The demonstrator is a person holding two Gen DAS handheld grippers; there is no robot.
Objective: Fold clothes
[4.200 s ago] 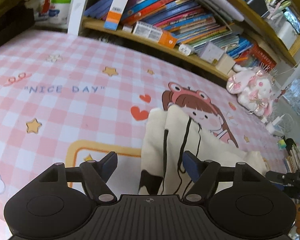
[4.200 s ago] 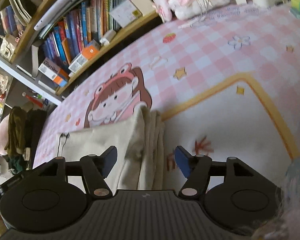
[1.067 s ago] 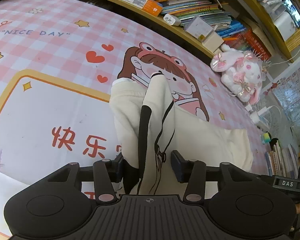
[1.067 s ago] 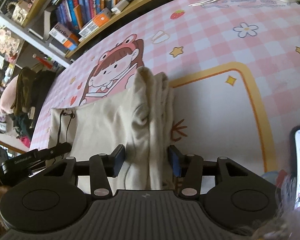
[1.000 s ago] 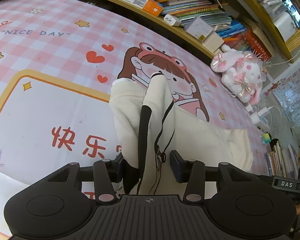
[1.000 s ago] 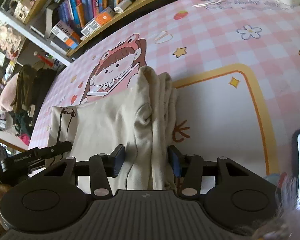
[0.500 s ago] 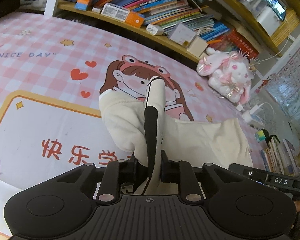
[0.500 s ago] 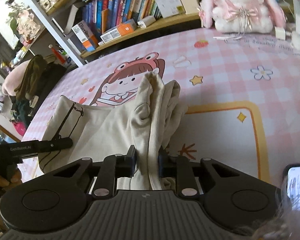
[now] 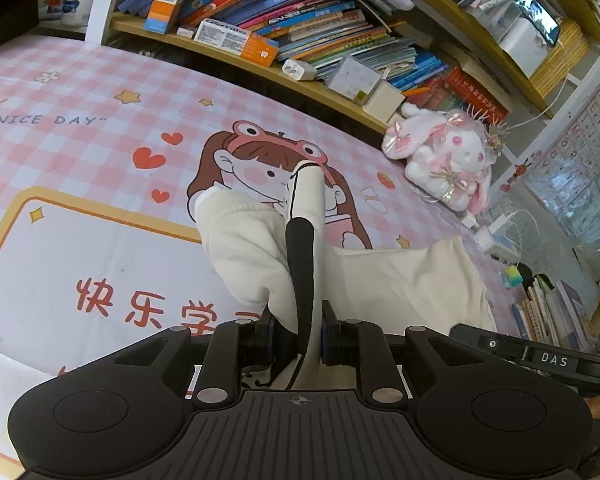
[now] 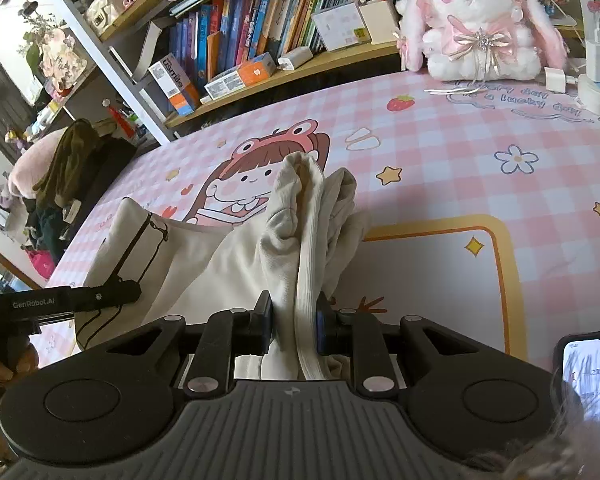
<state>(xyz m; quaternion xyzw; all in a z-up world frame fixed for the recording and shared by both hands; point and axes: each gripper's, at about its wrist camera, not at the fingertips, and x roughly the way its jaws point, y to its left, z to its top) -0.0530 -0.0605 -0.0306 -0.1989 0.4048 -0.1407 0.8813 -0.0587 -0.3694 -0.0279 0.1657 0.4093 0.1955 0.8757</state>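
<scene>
A: Where is the cream garment right now?

B: It lies on the pink checked surface, over the cartoon girl print, at about the middle of both views. One bunched end rises toward twelve o'clock in each wrist view.

A: What is the left hand-held gripper doing?

B: Its two fingers are clamped on a gathered edge of the garment, with a black stripe running up out of the grip. In the right wrist view, the same tool reaches in from nine o'clock and pinches the far corner of the cloth.

A: And the right hand-held gripper?

B: Also pressed together on the garment, on a ribbed band and several thick folds.

A: Anything nearby?

B: A plush rabbit sits at one o'clock in the right view, beside a bookshelf. A phone shows at four o'clock.
</scene>
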